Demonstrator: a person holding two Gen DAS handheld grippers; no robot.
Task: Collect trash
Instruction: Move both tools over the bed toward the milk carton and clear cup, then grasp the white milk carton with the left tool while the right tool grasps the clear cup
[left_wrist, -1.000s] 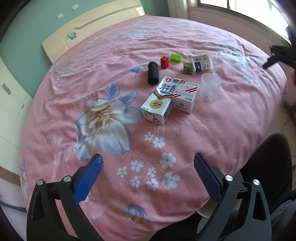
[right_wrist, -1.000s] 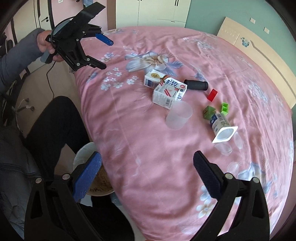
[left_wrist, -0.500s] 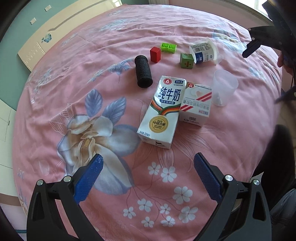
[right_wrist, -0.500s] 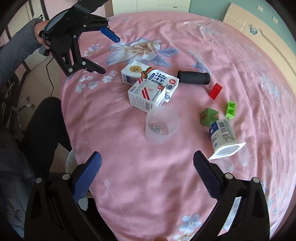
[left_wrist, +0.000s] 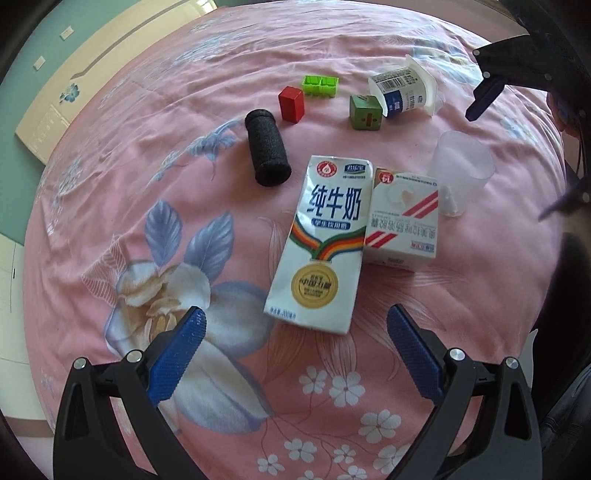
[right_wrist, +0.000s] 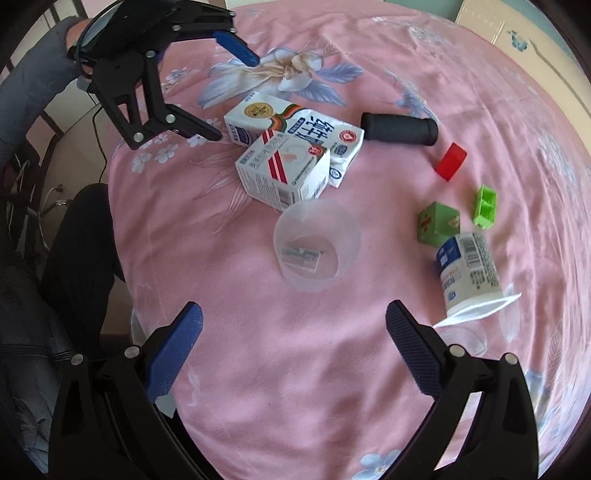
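Note:
A white milk carton (left_wrist: 323, 243) lies flat on the pink bed, touching a smaller red-striped carton (left_wrist: 404, 218). A clear plastic cup (left_wrist: 460, 170) stands beside them and a yogurt cup (left_wrist: 402, 90) lies on its side further back. My left gripper (left_wrist: 293, 354) is open and empty, just short of the milk carton's near end. My right gripper (right_wrist: 293, 354) is open and empty, a little short of the clear cup (right_wrist: 317, 243), with the yogurt cup (right_wrist: 469, 273) to its right. The left gripper also shows in the right wrist view (right_wrist: 229, 85), above the cartons (right_wrist: 291, 129).
A black foam roll (left_wrist: 267, 147), a red block (left_wrist: 291, 103), a light green piece (left_wrist: 319, 85) and a green cube (left_wrist: 365, 110) lie behind the cartons. A bin rim (right_wrist: 147, 332) shows at the bed's edge by the person's leg. The headboard (left_wrist: 74, 85) is far left.
Both grippers have moved in closer over the bed. The left one has neared the milk carton, the right one the clear cup. Both stayed open; nothing on the bed moved.

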